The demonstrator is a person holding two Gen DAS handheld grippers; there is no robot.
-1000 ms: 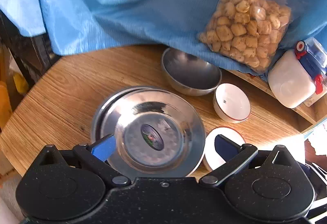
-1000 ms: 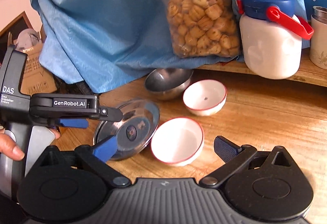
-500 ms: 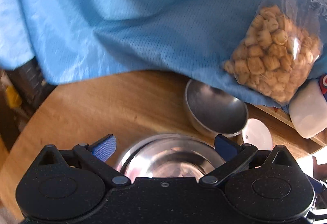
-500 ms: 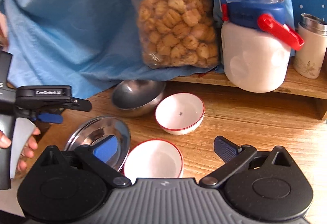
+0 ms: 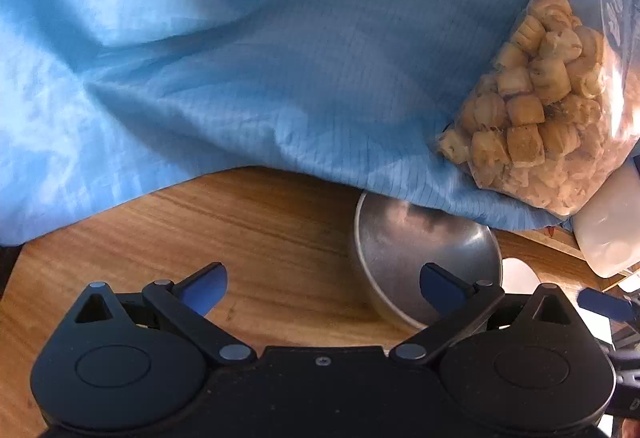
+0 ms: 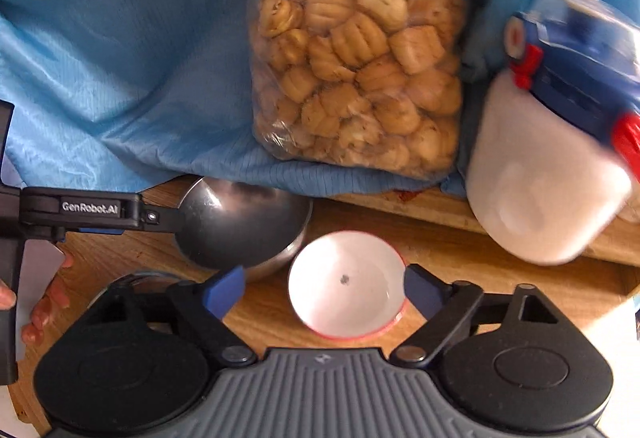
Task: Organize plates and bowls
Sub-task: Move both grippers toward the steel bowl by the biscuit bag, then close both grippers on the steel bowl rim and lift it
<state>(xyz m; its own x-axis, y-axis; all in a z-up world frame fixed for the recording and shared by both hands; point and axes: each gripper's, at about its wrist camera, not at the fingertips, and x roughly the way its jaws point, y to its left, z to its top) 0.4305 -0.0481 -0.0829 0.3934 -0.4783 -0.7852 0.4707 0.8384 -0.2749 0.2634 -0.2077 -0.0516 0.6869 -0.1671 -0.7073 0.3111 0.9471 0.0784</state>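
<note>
The white bowl (image 6: 346,284) with the red rim is sitting on the wooden table (image 6: 500,278), just in front of the steel bowl (image 6: 240,224) and almost touching it, and it is lying between the blue pads of the right gripper (image 6: 322,294), whose jaws are closing around it; the right pad is coming up against the rim while the left pad is standing clear, so nothing is being squeezed yet. To do this grasp well, the person is probably best off centring the bowl between the pads, catching the rim on both sides at once and lifting straight up so it is not knocking the steel bowl. The left gripper (image 5: 322,288) is hovering with released fingers over bare table, its right pad overlapping the steel bowl (image 5: 426,258) in that view, holding nothing. Counting: one white bowl and one steel bowl are showing in full, the edge of one steel plate (image 6: 138,278) is peeking out behind the right gripper's body, and one bag of biscuits (image 6: 356,58), one white jug (image 6: 552,166) and one blue cloth (image 6: 120,38) are standing behind.
</note>
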